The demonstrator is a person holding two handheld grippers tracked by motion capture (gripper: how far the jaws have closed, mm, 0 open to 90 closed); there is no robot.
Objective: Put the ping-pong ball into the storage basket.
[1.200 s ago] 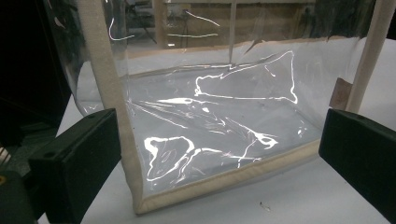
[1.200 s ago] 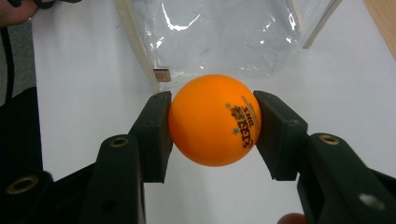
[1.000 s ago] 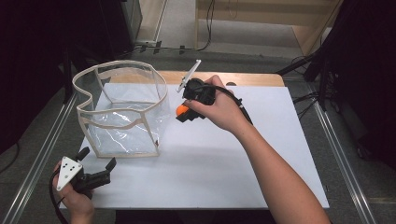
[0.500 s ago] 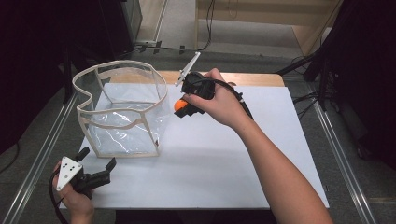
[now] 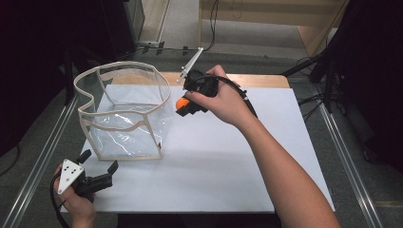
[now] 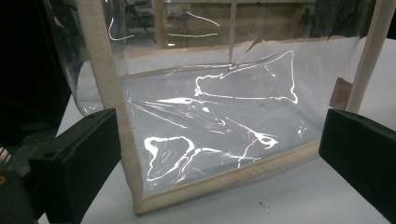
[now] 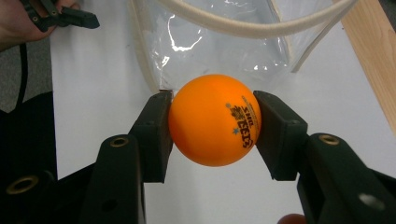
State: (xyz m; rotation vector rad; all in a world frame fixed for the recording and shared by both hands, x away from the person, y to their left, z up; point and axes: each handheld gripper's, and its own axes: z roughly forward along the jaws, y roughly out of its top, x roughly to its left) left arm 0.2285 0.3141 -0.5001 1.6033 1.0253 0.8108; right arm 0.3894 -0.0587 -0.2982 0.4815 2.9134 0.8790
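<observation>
My right gripper point(image 7: 212, 123) clamps the orange ball point(image 7: 215, 119), one jaw pressed on each side, held above the bench point(image 5: 247, 161) just right of the clear bag point(image 5: 126, 114). My left gripper point(image 5: 97, 166) sits wide apart, empty, near the bag's near left corner.

white table point(image 5: 266, 161) | grey floor point(image 5: 185, 19) | wooden furniture point(image 5: 266, 9) | dim surroundings

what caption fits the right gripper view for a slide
Right gripper clamps an orange ball just short of the clear bag.
</observation>
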